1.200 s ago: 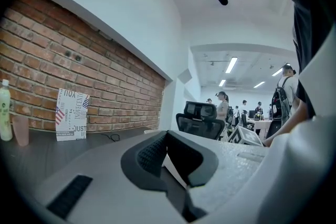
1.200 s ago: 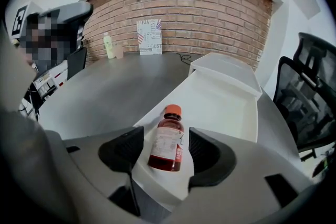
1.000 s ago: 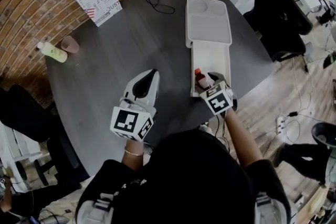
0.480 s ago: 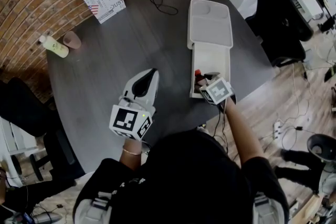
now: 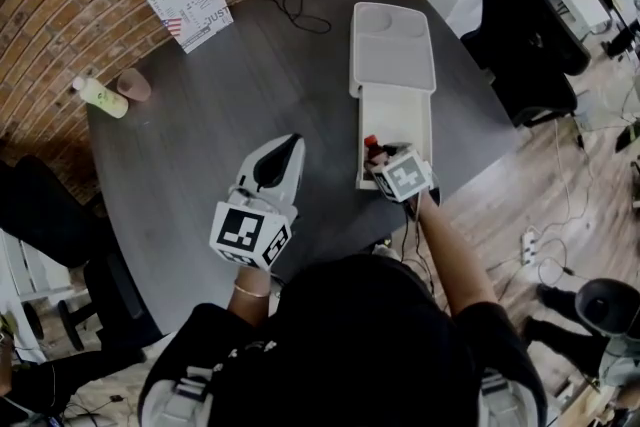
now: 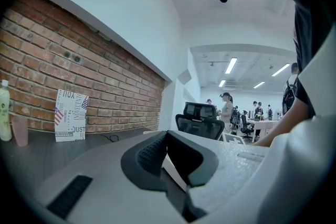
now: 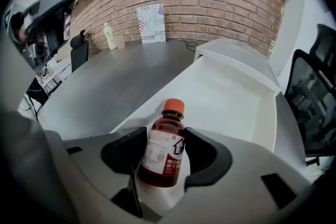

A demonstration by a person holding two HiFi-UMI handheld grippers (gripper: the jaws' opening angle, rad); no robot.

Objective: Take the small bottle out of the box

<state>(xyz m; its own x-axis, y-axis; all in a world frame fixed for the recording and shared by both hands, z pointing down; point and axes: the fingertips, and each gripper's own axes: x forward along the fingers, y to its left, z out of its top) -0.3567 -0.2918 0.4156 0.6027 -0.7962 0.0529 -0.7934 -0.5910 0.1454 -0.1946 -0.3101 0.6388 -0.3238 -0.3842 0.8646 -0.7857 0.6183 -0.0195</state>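
As its jaws close, the small bottle [image 7: 163,152] is gripped by the right gripper [image 7: 165,136] at the box's [image 7: 231,97] six o'clock. The left gripper [image 6: 168,136] is shut.

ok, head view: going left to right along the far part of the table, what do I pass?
green bottle → pink cup → printed card → black cable → open white box

Card [image 5: 189,3]: "YOU", "JUST". Small bottle [image 7: 164,147] label print illegible.
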